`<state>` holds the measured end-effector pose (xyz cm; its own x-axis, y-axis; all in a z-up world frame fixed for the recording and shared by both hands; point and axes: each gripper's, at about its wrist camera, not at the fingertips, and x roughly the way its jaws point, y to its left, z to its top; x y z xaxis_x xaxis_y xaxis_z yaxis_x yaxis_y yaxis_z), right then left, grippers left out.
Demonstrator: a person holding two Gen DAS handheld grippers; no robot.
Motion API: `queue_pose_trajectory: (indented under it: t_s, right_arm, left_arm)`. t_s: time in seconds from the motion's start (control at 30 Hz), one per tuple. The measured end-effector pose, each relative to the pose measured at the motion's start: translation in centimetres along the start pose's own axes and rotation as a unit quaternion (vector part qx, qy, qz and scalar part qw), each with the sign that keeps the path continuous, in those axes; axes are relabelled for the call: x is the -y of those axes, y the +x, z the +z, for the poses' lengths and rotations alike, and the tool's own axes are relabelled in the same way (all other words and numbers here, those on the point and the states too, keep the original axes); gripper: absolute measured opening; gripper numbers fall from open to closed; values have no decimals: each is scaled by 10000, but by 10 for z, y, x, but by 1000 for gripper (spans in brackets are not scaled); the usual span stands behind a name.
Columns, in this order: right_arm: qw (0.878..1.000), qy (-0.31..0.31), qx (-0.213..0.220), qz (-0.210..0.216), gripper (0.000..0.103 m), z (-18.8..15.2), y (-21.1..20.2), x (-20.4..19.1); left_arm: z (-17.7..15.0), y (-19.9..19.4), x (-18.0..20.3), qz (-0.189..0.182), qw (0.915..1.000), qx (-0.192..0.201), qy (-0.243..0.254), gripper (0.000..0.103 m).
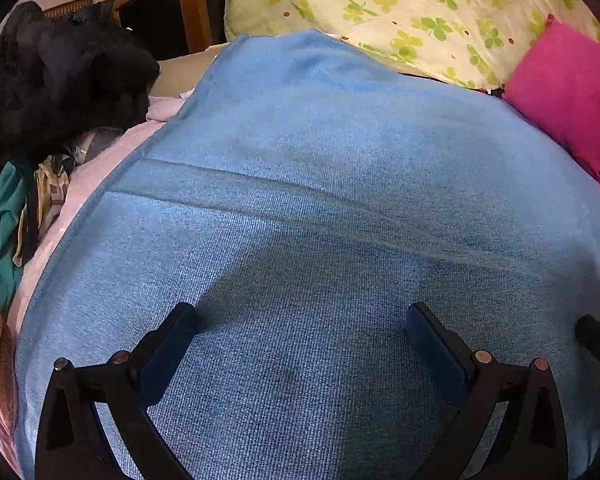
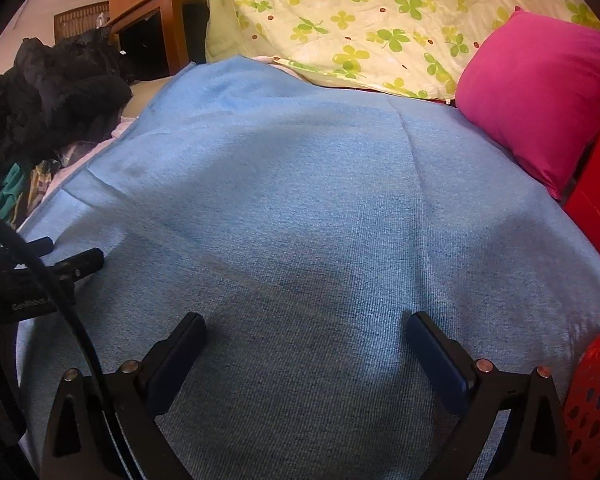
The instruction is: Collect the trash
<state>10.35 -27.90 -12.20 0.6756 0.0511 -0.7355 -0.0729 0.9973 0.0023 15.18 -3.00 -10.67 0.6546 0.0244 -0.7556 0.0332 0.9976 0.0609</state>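
Note:
My left gripper (image 1: 300,312) stands open just above a blue blanket (image 1: 320,184), with only the cloth between its fingers. My right gripper (image 2: 307,320) is open too, over the same blue blanket (image 2: 300,200), and holds nothing. In the right wrist view the left gripper (image 2: 76,264) shows at the left edge, close beside the right one. A red perforated basket (image 2: 596,400) sits at the lower right. I see no loose piece of trash on the blanket in either view.
A clover-print pillow (image 1: 400,8) and a magenta cushion (image 1: 568,100) lie at the far side. A black fuzzy garment (image 1: 52,68), teal and patterned cloths (image 1: 4,232) and a pink sheet (image 1: 96,168) crowd the left. Behind stands a wooden cabinet (image 2: 148,12).

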Motion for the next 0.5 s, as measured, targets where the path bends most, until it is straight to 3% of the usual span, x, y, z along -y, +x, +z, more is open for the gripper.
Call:
queue_pose_trajectory:
  t_s: [0.5]
  right_arm:
    - [10000,-30,-31,-2,102,1,2,0]
  left_arm:
    - [3,3,-5,-26,10000,9,-47,103]
